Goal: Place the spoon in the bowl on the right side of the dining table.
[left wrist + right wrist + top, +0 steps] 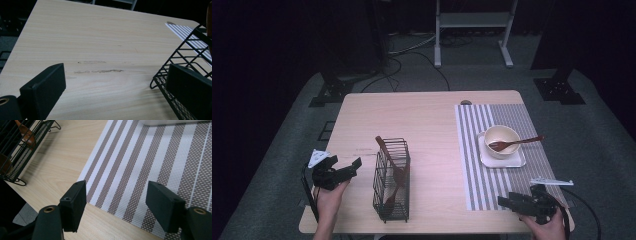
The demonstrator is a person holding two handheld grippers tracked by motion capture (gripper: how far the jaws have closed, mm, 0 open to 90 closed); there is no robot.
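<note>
A black wire basket [392, 180] stands on the wooden table [427, 115] near its front edge, with brown wooden utensils [393, 170] inside. My left gripper [349, 167] rests just left of the basket, open and empty; its own view has the basket's corner [175, 62] beside the right jaw. On the striped placemat [507, 150] sits a cream bowl [502, 141] on a white square plate [512, 160], and a wooden spoon [517, 143] lies in the bowl. My right gripper [507, 201] hovers over the mat's near edge, open with nothing between its jaws.
The basket's end [22, 147] lies to the left in the right gripper view, with bare table [60, 162] between it and the placemat [150, 165]. A white metal stand [472, 30] and cables sit on the floor beyond the table.
</note>
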